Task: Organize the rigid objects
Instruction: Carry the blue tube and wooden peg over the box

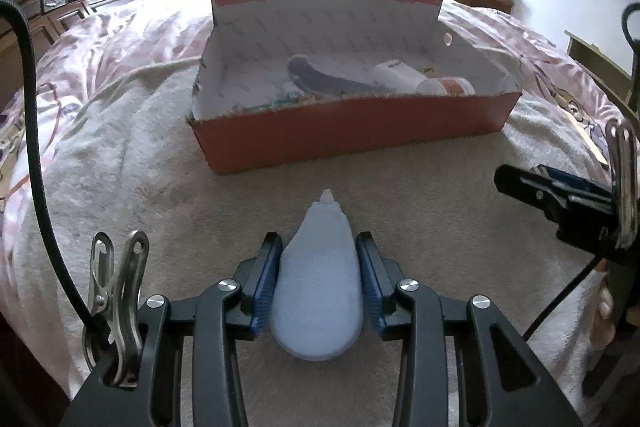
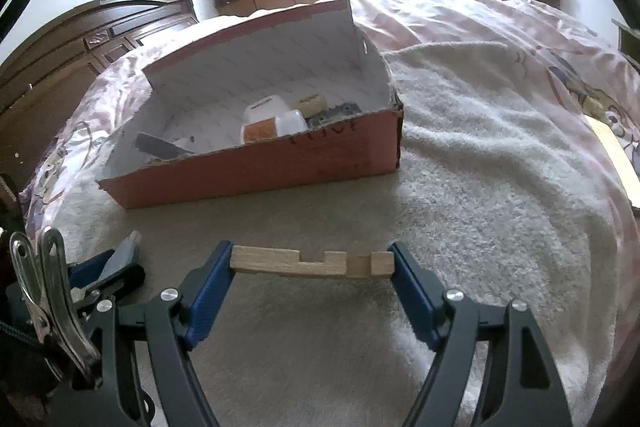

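On my left side, the left gripper [image 1: 320,283] is clamped on a pale blue teardrop object [image 1: 318,291], its small nozzle pointing to 12 o'clock toward the red box [image 1: 352,131]; I cannot say what this object is, maybe a correction tape or a small dispenser. The box stands on the grey blanket [image 1: 420,187] at 12 o'clock from this gripper, well apart from it, and already contains a grey curved piece [image 1: 320,77] and a white bottle [image 1: 404,77] with something orange beside it. On my right side, the right gripper [image 2: 313,263] is closed on a notched wooden bar [image 2: 313,264], held by its two ends, with the box at about 11 o'clock from it. I judge that both pieces are picked and the carrying step is in hand; the next move calls for bringing each piece over the front wall of the box, which is low, and opening the jaws only when the piece is above the floor inside. The near part of the box floor is hidden behind this wall in both views, so the free space there is hard to judge. The window light washes out the far items, and the small things at the right corner inside the box I cannot identify.
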